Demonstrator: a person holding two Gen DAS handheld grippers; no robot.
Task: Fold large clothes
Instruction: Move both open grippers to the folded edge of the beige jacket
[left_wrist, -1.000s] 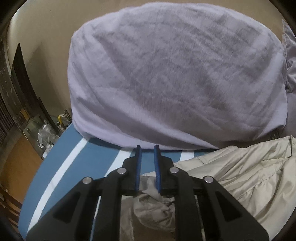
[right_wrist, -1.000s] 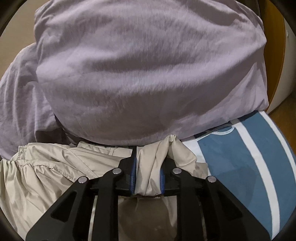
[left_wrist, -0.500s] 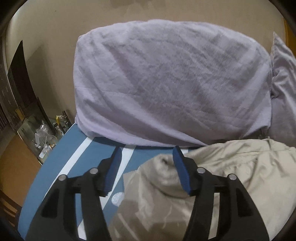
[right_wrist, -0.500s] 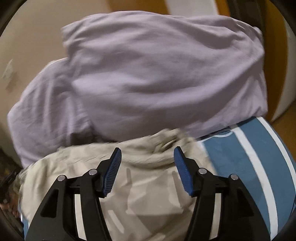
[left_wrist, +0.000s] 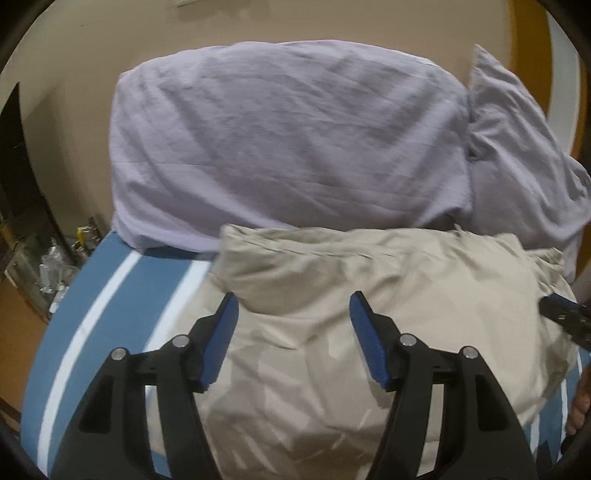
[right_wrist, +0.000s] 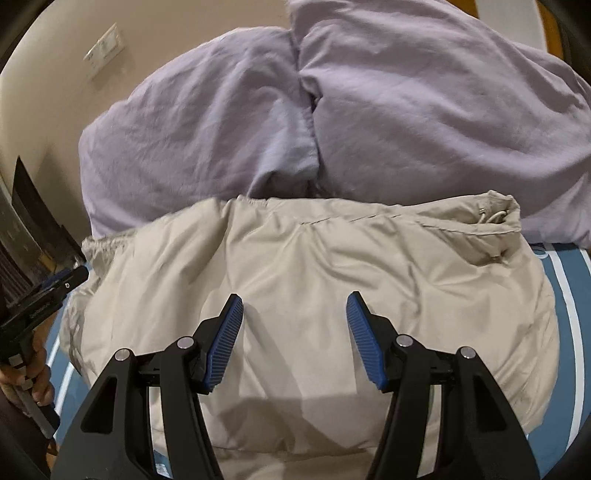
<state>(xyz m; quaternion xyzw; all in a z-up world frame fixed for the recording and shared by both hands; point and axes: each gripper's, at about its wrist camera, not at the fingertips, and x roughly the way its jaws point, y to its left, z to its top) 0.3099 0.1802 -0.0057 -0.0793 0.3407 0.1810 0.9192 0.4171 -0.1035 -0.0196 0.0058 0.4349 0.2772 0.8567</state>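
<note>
A beige garment (left_wrist: 369, 302) lies folded in a bulky bundle on the blue, white-striped bed cover (left_wrist: 85, 314). It also shows in the right wrist view (right_wrist: 332, 266), with a drawstring at its far right corner. My left gripper (left_wrist: 291, 314) is open and empty, hovering above the garment's left half. My right gripper (right_wrist: 293, 314) is open and empty above the garment's middle. The left gripper's body shows in the right wrist view (right_wrist: 40, 295), and the right gripper's tip (left_wrist: 561, 310) in the left wrist view.
Two lilac pillows (left_wrist: 288, 136) (right_wrist: 424, 85) stand just behind the garment against the beige wall. The bed's left edge (left_wrist: 55, 325) drops to a floor with clutter (left_wrist: 48, 266). Blue cover (right_wrist: 569, 295) shows right of the garment.
Both grippers let go of the beige garment, opened wide and pulled back and up. The garment now lies as a folded bundle in front of the pillows.
</note>
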